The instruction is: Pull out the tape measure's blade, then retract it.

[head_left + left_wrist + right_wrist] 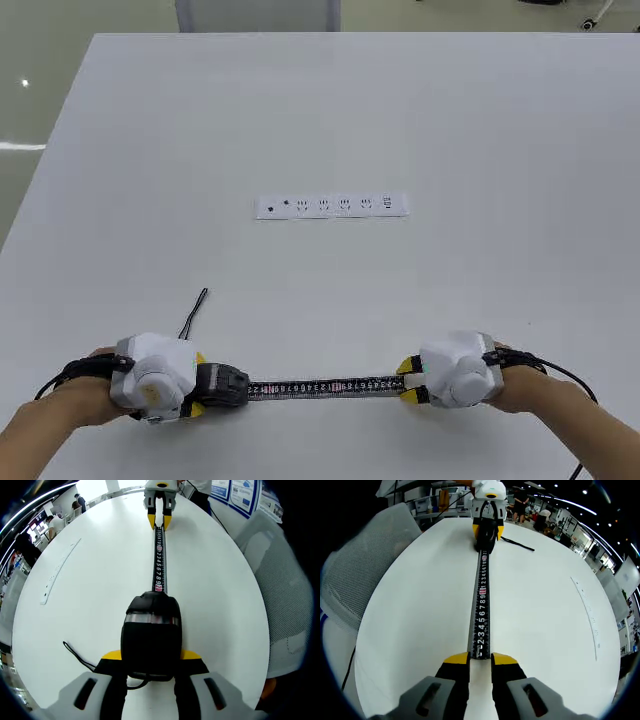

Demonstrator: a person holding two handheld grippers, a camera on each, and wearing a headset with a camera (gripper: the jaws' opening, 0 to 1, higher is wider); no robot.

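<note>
Near bench (400,120) edge: my L claw (197,384) clamped on tape measure case (228,385); R claw (408,381) pinching blade (325,386) tip. Blade out flat, long axis L–R along near edge, btwn claws. Retract, I reckon: R claw rides that axis toward case. Farther back, mid-bench: power strip (333,206).
</note>
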